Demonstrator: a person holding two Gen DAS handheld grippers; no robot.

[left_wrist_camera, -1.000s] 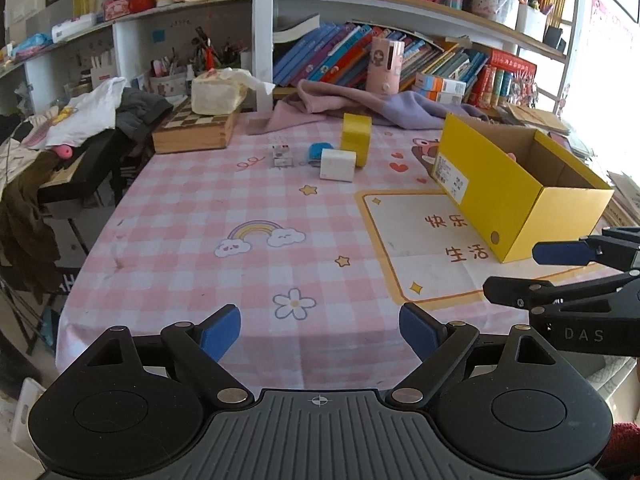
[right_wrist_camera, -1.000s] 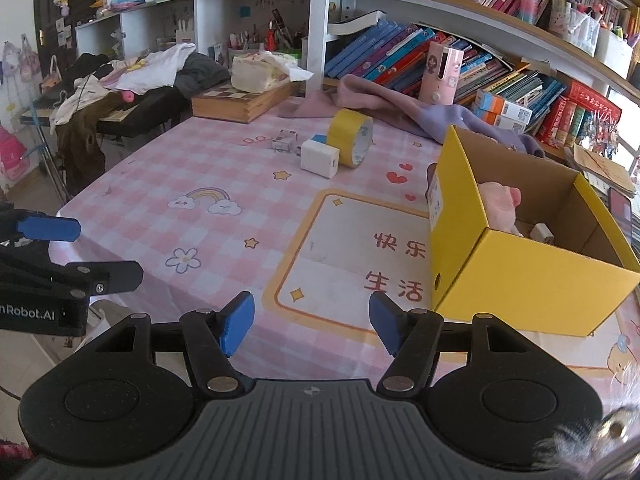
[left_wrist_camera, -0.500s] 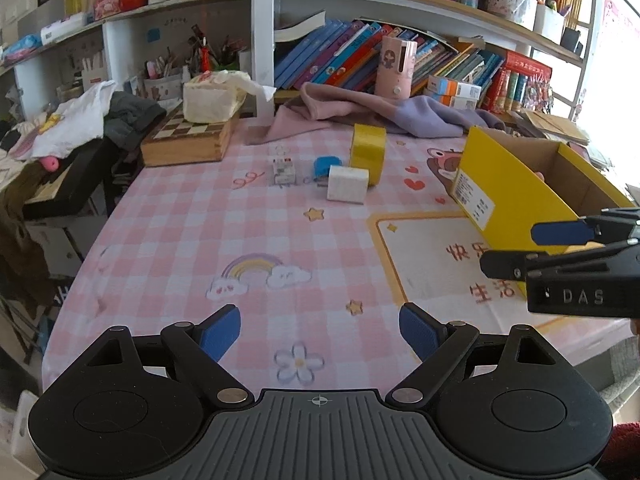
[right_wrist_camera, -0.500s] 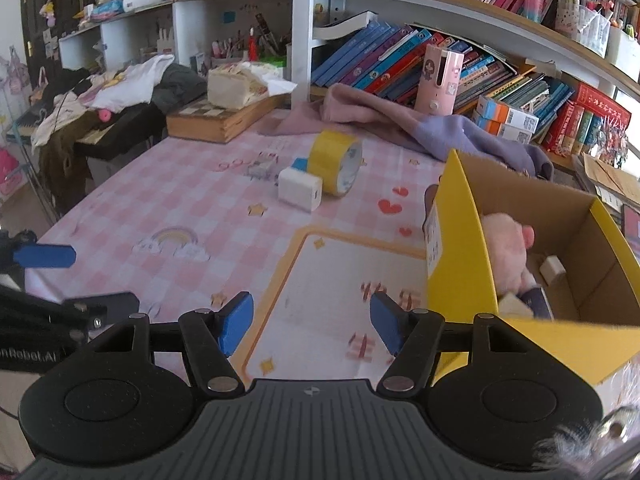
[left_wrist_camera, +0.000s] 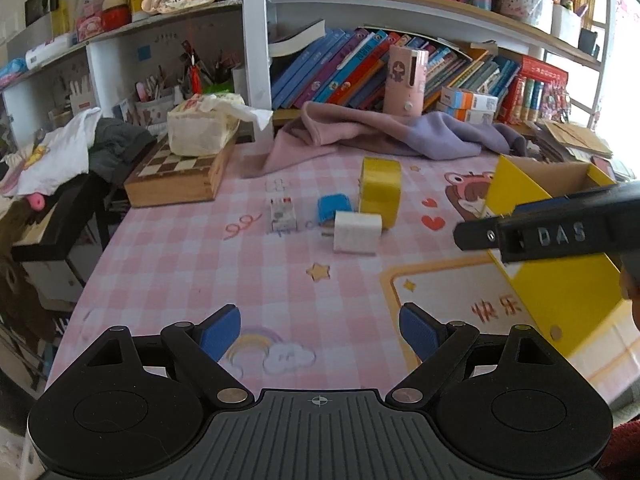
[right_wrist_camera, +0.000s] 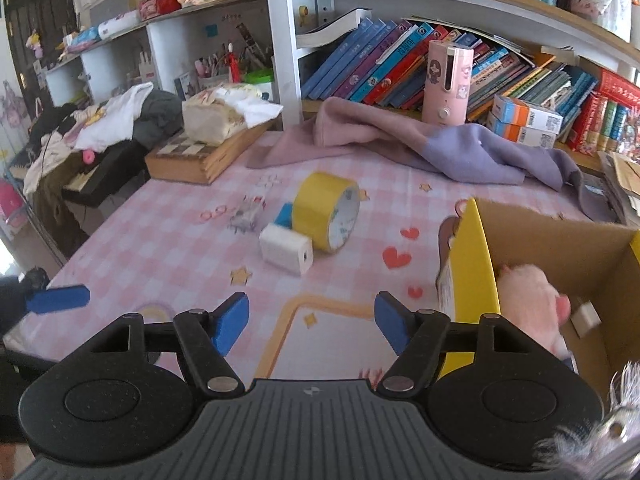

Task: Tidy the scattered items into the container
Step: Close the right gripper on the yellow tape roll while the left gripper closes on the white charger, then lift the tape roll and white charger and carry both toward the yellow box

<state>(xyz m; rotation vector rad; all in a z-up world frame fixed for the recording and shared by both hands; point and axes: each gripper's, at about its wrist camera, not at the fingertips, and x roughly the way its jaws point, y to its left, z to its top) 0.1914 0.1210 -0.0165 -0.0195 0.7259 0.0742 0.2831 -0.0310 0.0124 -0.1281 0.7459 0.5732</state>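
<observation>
Yellow box (right_wrist_camera: 472, 264): we see its right side cut off; beside the pink plush (right_wrist_camera: 528, 300) inside, a blurred white piece, unidentifiable.

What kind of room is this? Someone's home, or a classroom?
Most likely a lived-in home, perhaps a child's study corner. Crowded shelves of picture books line the wall, a pink checked cartoon tablecloth covers the table, and clothes lie heaped at one end beside a chessboard box.

Light: bright daylight, blown out at right edge | Shadows: soft | Blur: plush toy (right_wrist_camera: 528, 300) smeared | Edges: fisheye-bent bookshelf (left_wrist_camera: 400, 4)
</observation>
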